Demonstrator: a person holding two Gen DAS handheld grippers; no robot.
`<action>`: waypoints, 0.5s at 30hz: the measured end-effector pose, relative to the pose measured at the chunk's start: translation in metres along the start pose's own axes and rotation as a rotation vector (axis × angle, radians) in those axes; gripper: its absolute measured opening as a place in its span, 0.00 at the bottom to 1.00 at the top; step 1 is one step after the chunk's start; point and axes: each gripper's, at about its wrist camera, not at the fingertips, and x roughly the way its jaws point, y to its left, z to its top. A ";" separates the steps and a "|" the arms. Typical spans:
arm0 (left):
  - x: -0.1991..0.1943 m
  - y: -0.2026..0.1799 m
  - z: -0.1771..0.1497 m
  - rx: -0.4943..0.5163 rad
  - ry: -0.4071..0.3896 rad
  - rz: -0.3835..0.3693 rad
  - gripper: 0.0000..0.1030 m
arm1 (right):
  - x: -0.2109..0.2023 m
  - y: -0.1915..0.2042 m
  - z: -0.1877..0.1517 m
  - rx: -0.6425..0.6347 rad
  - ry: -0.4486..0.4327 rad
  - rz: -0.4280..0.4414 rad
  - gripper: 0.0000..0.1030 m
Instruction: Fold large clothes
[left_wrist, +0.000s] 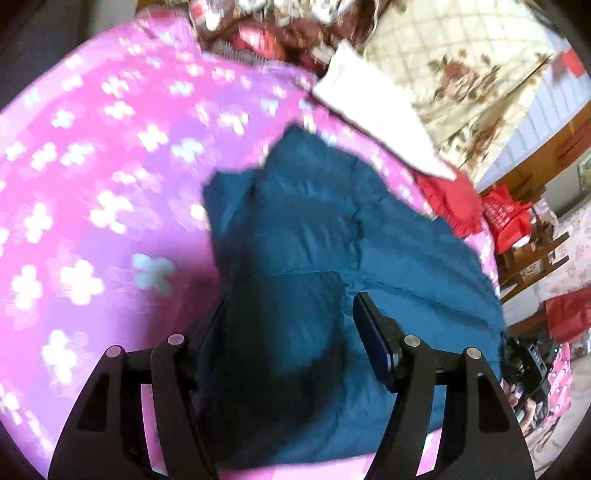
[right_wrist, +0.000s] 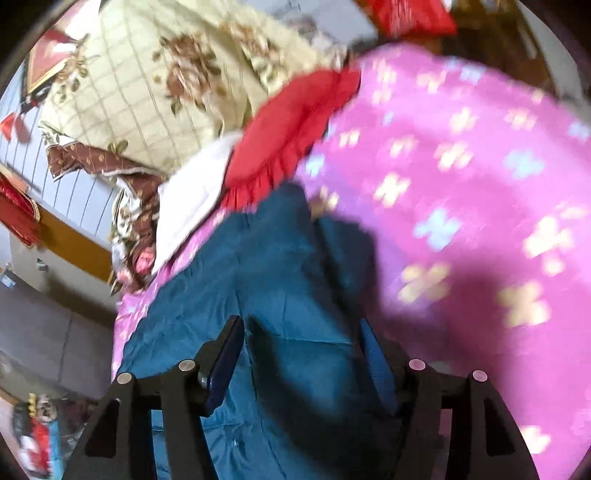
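Scene: a bed under a pink sheet (left_wrist: 92, 177) with pale cross-shaped prints, blurred in both views.
Garment: a teal padded jacket (left_wrist: 314, 229) lies on the pink sheet. In the left wrist view it fills the centre and lower right of the frame; in the right wrist view it runs from the centre to the bottom edge (right_wrist: 266, 295).
Left gripper (left_wrist: 288, 332): bottom centre of its view, jaws apart and released above the jacket; no cloth is pinched between the pads.
Right gripper (right_wrist: 301, 354): bottom centre of its view, jaws apart, released over the jacket, nothing clamped.
Red cloth (right_wrist: 291, 125): ruffled, just beyond the jacket's far end, upper centre of the right view.
White cloth (left_wrist: 373, 110): upper right of the left view, beside the red cloth.
Quilt (right_wrist: 147, 85): cream with brown flowers, upper left of the right view.
Red bag (left_wrist: 506, 218): right edge of the left view, off the bed.
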 end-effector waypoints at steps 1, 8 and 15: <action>-0.011 0.001 0.000 -0.002 -0.021 0.005 0.65 | -0.014 0.004 -0.001 -0.028 -0.024 -0.025 0.60; -0.027 -0.025 -0.022 0.127 -0.064 0.157 0.65 | -0.048 0.059 -0.047 -0.294 -0.021 -0.067 0.60; 0.031 -0.022 -0.050 0.175 0.025 0.345 0.66 | 0.001 0.063 -0.096 -0.418 0.059 -0.187 0.60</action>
